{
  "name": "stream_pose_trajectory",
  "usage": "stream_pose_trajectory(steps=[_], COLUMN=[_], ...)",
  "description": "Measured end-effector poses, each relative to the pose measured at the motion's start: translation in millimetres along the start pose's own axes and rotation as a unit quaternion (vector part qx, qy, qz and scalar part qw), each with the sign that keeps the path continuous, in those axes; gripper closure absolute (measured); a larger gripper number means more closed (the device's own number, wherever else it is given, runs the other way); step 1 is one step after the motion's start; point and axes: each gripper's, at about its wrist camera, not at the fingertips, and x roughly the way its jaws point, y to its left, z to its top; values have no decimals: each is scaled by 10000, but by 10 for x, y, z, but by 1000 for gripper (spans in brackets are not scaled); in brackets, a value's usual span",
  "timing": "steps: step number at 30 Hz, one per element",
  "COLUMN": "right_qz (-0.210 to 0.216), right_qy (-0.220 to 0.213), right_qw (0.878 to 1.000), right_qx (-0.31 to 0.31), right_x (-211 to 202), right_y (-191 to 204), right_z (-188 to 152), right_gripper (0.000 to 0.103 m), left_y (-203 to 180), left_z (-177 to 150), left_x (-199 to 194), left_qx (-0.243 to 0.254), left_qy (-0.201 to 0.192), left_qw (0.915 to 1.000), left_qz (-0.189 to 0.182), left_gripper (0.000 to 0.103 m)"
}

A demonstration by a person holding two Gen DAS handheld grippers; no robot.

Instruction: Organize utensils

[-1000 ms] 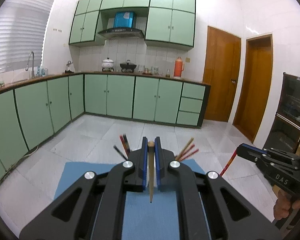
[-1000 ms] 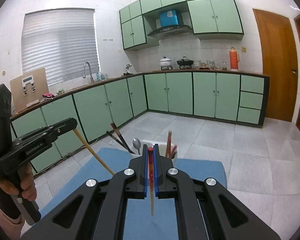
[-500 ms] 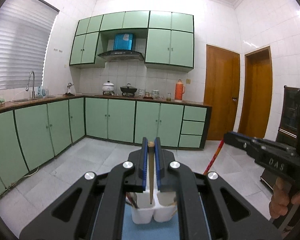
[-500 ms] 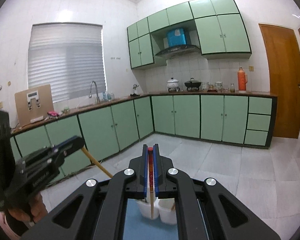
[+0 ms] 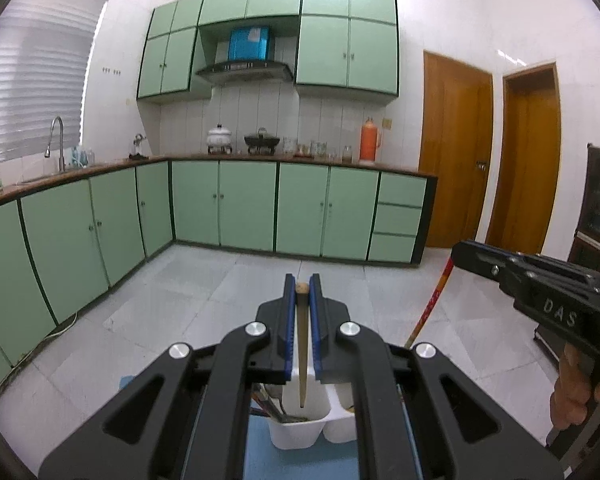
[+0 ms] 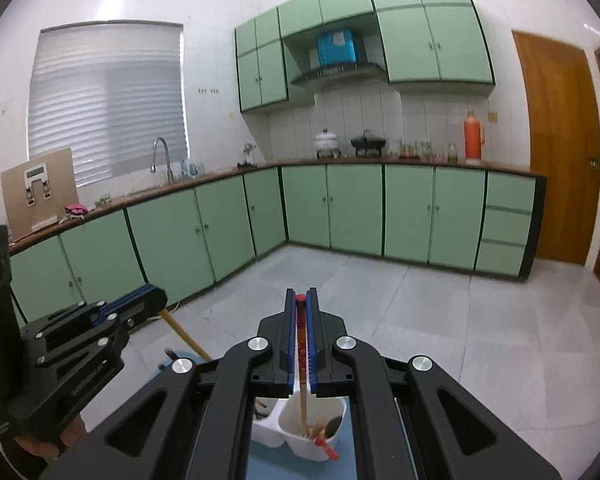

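Observation:
My left gripper (image 5: 302, 280) is shut on a plain wooden chopstick (image 5: 302, 344) that hangs point down. Its tip is just above a compartment of the white utensil holder (image 5: 296, 430). My right gripper (image 6: 301, 294) is shut on a red-topped chopstick (image 6: 301, 344), whose lower end reaches into the holder's right compartment (image 6: 320, 440) among wooden sticks and a spoon. Each gripper shows in the other's view: the right gripper (image 5: 466, 256) with its red chopstick (image 5: 432, 304), and the left gripper (image 6: 150, 300) with its wooden chopstick (image 6: 184, 334).
The holder stands on a blue mat (image 5: 260, 460) at the table's far edge. Dark utensils (image 5: 266, 402) fill its left compartment. Beyond lie the tiled floor (image 6: 420, 320), green cabinets (image 5: 240, 204) and wooden doors (image 5: 456, 152). A hand (image 5: 576, 392) grips the right tool.
Both grippers have moved forward with their chopsticks. The holder, once ahead on the mat, now lies right beneath the fingers, and the chopstick tips have come over its compartments.

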Motion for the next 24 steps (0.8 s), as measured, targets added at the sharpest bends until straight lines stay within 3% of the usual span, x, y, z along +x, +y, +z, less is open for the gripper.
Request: stream_pose_trajectory(steps=[9, 14, 16, 24], right_qz=[98, 117, 120, -119], right_qy=[382, 361, 267, -94], right_qw=[9992, 9991, 9991, 9984], right_qx=[67, 213, 299, 538], right_x=[161, 66, -29, -552], right_y=[-14, -74, -103, -230], right_z=[-338, -414, -423, -522], right_gripper=[97, 89, 75, 55], left_y=[72, 106, 124, 151], left_z=[-223, -263, -255, -280], left_x=[207, 151, 51, -433], left_qx=[2, -14, -28, -157], left_qy=[382, 396, 295, -115], left_qw=[9993, 9992, 9996, 9997], left_qz=[15, -14, 0, 138], left_gripper=[95, 81, 68, 38])
